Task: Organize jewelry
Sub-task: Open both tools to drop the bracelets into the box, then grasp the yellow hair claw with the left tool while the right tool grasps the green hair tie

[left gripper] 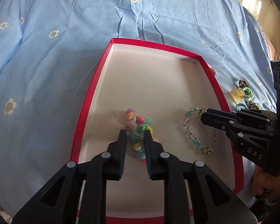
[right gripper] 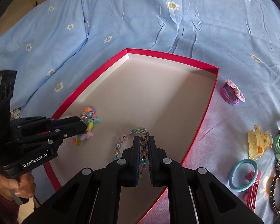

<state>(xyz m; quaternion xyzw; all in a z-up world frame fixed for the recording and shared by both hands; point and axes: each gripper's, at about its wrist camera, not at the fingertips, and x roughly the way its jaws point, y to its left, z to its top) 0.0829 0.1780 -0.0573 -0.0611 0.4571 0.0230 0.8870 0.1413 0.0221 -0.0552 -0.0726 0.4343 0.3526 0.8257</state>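
Bead bracelet (left gripper: 138, 130) half hidden between left gripper (left gripper: 135, 136) fingers

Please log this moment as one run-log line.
left gripper: around colourful bead bracelet, in red box | right gripper: shut on crystal bead bracelet | hair accessories: outside on bedsheet

Glossy red cardboard box (left gripper: 95, 93), matt inside
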